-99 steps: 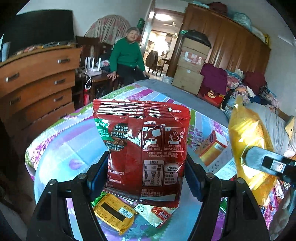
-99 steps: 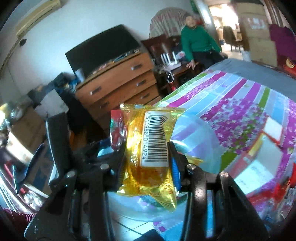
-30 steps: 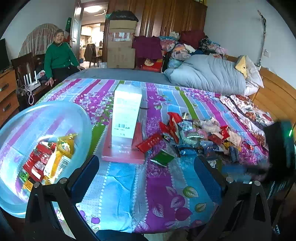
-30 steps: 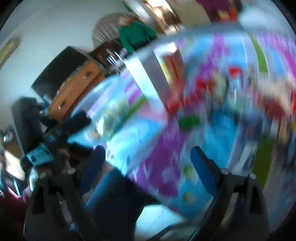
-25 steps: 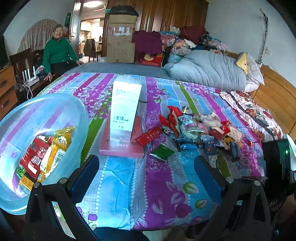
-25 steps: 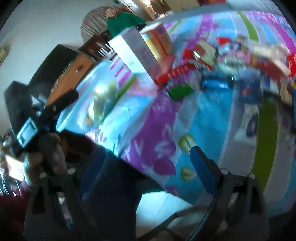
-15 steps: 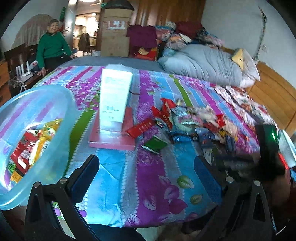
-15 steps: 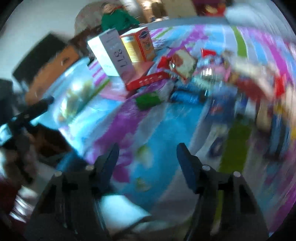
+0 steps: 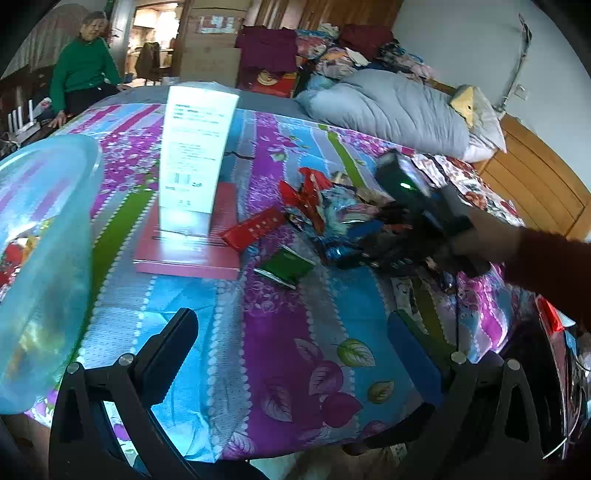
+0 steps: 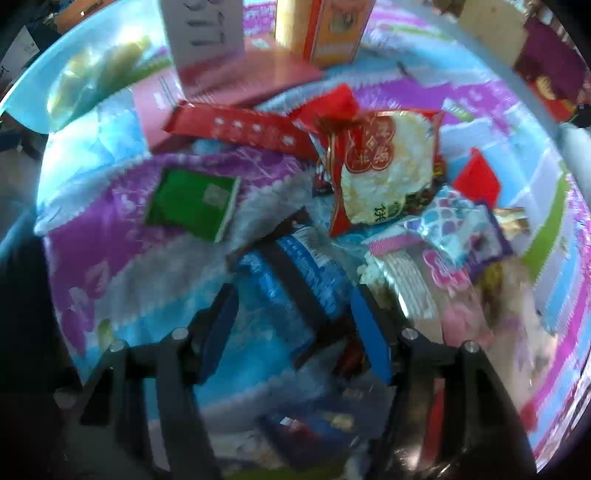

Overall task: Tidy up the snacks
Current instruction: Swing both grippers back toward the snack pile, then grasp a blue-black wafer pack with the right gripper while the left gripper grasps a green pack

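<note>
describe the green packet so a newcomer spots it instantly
Start at the tall white box standing on the flat pink box on the striped bedspread. Just right of the pink box lies the green packet, alone and flat, the only solid green wrapper.

A bed (image 9: pixel 280 354) with a striped floral sheet in purple, blue and green fills the room. A grey duvet (image 9: pixel 388 107) lies bunched at its far side, with a yellow-and-white pillow (image 9: pixel 476 110) beside it against a wooden headboard (image 9: pixel 543 177). Behind the duvet, folded clothes (image 9: pixel 332 48) are heaped before a wooden wardrobe (image 9: pixel 295 14), next to stacked cardboard boxes (image 9: pixel 214 48). A person in a green top (image 9: pixel 83 70) sits beyond the bed's far left corner, near a doorway (image 9: pixel 155 40) that opens onto a lit room.
</note>
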Demonstrator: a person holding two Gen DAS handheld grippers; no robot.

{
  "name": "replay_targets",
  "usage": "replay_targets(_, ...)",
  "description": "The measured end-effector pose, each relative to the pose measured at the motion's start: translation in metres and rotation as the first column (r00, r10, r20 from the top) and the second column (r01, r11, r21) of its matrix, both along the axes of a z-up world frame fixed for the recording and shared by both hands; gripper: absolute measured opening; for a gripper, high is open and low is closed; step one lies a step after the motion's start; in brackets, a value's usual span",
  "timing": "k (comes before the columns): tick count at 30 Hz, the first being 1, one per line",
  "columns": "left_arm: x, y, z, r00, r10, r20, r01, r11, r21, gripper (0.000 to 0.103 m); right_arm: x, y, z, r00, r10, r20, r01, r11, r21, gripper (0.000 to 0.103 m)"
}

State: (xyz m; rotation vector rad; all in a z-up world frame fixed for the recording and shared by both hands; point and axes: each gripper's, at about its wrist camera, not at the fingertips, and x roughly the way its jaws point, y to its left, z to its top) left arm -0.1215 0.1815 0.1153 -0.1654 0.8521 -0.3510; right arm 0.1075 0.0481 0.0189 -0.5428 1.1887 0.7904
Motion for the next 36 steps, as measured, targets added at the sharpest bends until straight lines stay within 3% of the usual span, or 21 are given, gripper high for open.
replay_targets(3, 0.003, -0.007, -0.003, 1.0, -0.028, -0.006, 0.028, 1.0, -0.013, 0.103, 0.005, -0.001, -0.005, 1.0, -0.014, -0.017, 0.014, 1.0, 0.013, 0.067)
replay_targets(5, 0.005, -0.012, -0.003, 0.999, -0.04, -0.005, 0.04, 0.999, -0.012, 0.103, 0.0, -0.003, -0.004, 0.999, -0.034, -0.008, 0.034, 0.999, 0.03, 0.059)
replay_targets(6, 0.006, -0.015, -0.004, 0.999, -0.045, -0.004, 0.045, 0.999, -0.013, 0.103, -0.002, -0.004, -0.004, 0.999, -0.042, -0.008, 0.043, 0.998, 0.04, 0.05)
replay_targets(10, 0.015, -0.02, -0.008, 0.998, -0.06, -0.009, 0.06, 0.998, -0.013, 0.103, -0.03, -0.013, 0.007, 0.995, -0.101, -0.02, 0.103, 0.985, 0.135, 0.048)
replay_targets(13, 0.032, -0.021, -0.016, 0.998, -0.064, -0.023, 0.063, 0.998, -0.019, 0.103, -0.063, -0.031, 0.026, 0.976, -0.21, -0.047, 0.215, 0.939, 0.267, 0.048)
replay_targets(16, 0.056, -0.028, -0.031, 0.995, -0.09, -0.03, 0.09, 0.996, -0.017, 0.102, -0.103, -0.056, 0.031, 0.941, -0.322, -0.108, 0.338, 0.865, 0.37, 0.048)
replay_targets(21, 0.105, -0.051, -0.062, 0.98, -0.176, -0.089, 0.173, 0.984, -0.034, 0.087, -0.133, -0.077, 0.016, 0.856, -0.451, -0.253, 0.517, 0.74, 0.431, 0.048)
replay_targets(24, 0.124, -0.059, -0.08, 0.974, -0.186, -0.127, 0.186, 0.983, -0.015, 0.086, -0.136, -0.083, 0.009, 0.82, -0.476, -0.318, 0.572, 0.684, 0.453, 0.048)
replay_targets(27, 0.133, -0.062, -0.097, 0.969, -0.185, -0.167, 0.19, 0.982, 0.017, 0.084, -0.137, -0.08, 0.01, 0.822, -0.47, -0.321, 0.569, 0.684, 0.456, 0.048)
replay_targets(31, 0.129, -0.07, -0.1, 0.967, -0.204, -0.152, 0.219, 0.971, 0.094, 0.085, -0.133, -0.082, 0.013, 0.827, -0.466, -0.315, 0.562, 0.681, 0.469, 0.048)
replay_targets(34, 0.125, -0.07, -0.102, 0.968, -0.201, -0.151, 0.219, 0.97, 0.109, 0.082, -0.131, -0.082, 0.013, 0.827, -0.472, -0.306, 0.562, 0.676, 0.477, 0.048)
replay_targets(35, 0.125, -0.07, -0.102, 0.97, -0.194, -0.148, 0.211, 0.971, 0.115, 0.074, -0.131, -0.084, 0.014, 0.824, -0.479, -0.302, 0.566, 0.669, 0.482, 0.048)
replay_targets(36, 0.125, -0.068, -0.102, 0.972, -0.182, -0.148, 0.199, 0.974, 0.111, 0.058, -0.132, -0.085, 0.015, 0.821, -0.484, -0.303, 0.57, 0.663, 0.485, 0.048)
